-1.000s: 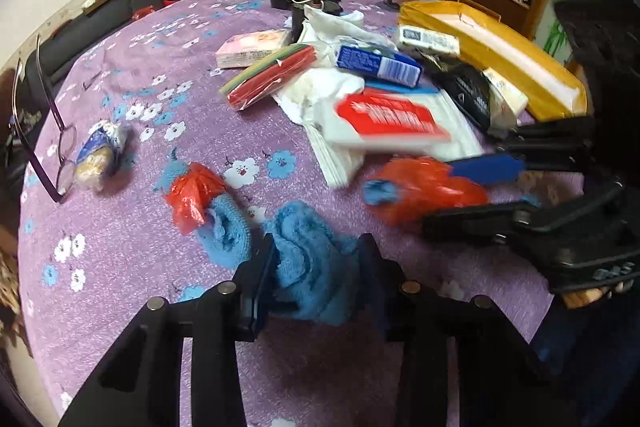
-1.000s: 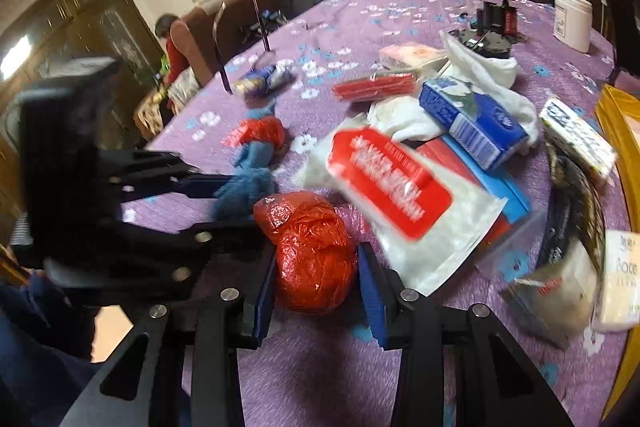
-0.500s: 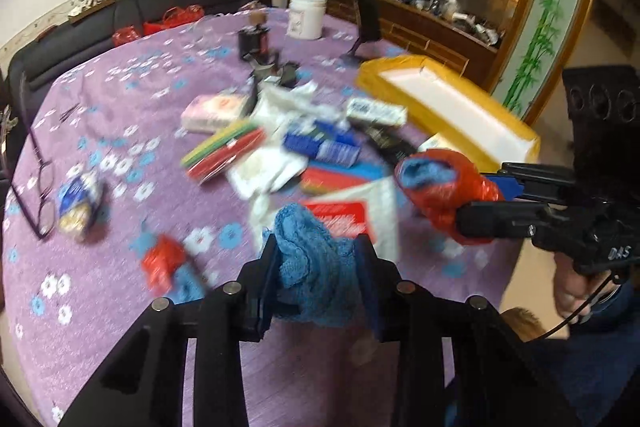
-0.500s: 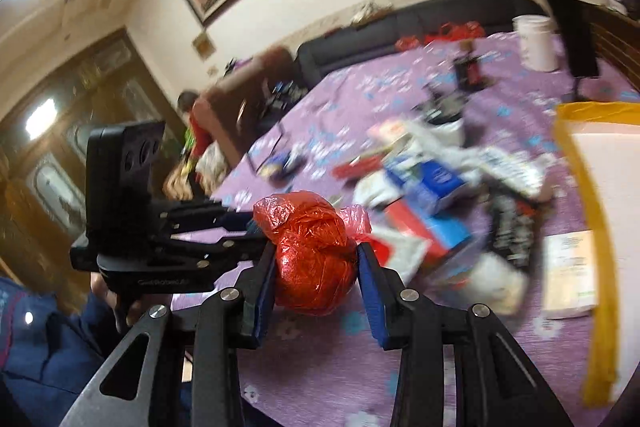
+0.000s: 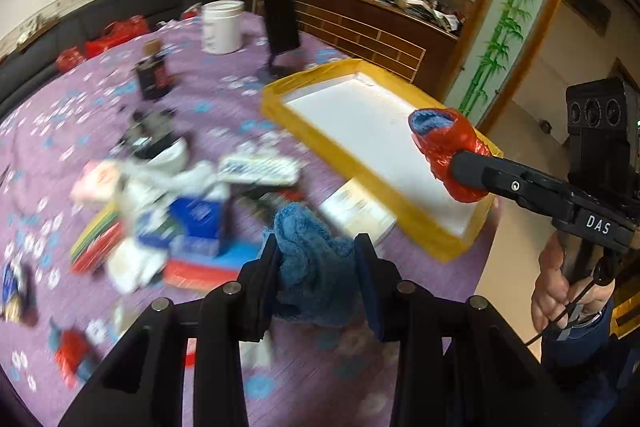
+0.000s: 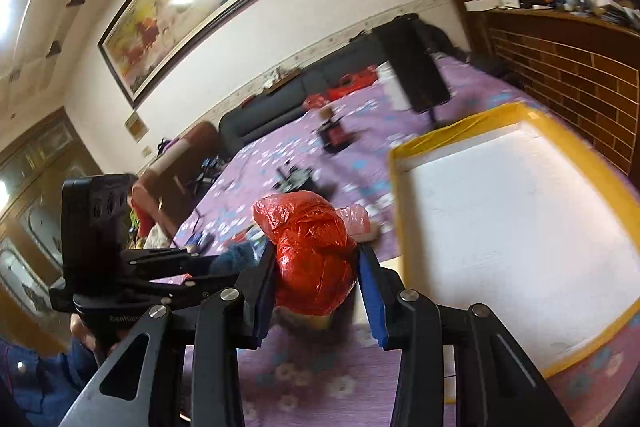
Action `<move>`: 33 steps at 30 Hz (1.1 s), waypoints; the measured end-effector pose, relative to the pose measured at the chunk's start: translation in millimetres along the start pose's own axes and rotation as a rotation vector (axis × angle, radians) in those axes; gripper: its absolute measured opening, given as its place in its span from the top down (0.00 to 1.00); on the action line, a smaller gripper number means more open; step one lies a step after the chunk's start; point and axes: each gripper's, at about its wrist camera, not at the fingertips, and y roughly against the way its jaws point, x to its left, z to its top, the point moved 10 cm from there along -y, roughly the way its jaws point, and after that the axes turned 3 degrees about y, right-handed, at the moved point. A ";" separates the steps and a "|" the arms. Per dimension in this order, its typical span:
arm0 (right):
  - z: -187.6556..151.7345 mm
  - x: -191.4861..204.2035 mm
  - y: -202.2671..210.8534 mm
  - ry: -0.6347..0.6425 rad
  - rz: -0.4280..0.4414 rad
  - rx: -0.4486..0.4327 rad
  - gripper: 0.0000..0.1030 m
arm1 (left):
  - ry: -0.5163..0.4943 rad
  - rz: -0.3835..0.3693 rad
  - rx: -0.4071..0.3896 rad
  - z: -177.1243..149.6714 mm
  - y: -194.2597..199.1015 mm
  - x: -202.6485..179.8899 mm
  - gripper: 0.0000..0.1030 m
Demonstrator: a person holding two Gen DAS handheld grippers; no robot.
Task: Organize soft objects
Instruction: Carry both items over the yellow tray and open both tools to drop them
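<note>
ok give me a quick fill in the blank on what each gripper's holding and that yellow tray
1. The left gripper is shut on a fluffy ____ cloth.
2. The right gripper is shut on a bundle wrapped in ____ plastic.
3. The yellow tray has a ____ floor with nothing lying in it.
4. In the left wrist view, the red bundle hangs over the ____.

Missing words: blue; red; white; tray
</note>
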 end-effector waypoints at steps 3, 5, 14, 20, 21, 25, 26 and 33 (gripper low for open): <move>16.7 -23.4 13.1 -0.003 -0.045 -0.018 0.59 | -0.023 -0.004 0.004 19.1 -17.2 -22.3 0.66; 23.9 -40.8 18.8 -0.023 -0.080 -0.018 0.59 | -0.030 -0.007 0.013 33.2 -30.8 -35.4 0.66; 62.5 -137.9 -6.7 -0.109 -0.246 0.093 0.59 | -0.033 0.049 0.057 91.8 -109.6 -64.6 0.66; 66.6 -186.5 -57.6 -0.157 -0.306 0.201 0.59 | -0.001 0.080 0.131 108.6 -166.9 -61.6 0.66; 65.2 -192.6 -66.1 -0.164 -0.307 0.224 0.59 | 0.007 0.092 0.139 110.2 -174.7 -59.0 0.66; 65.4 -210.6 -85.0 -0.201 -0.312 0.253 0.55 | 0.029 0.135 0.144 116.5 -193.1 -48.7 0.61; 67.2 -213.8 -89.6 -0.212 -0.301 0.254 0.52 | 0.033 0.151 0.140 117.2 -195.7 -46.2 0.59; 84.2 -209.8 -63.6 -0.165 -0.319 0.161 0.30 | 0.022 0.177 0.090 119.7 -189.0 -44.8 0.35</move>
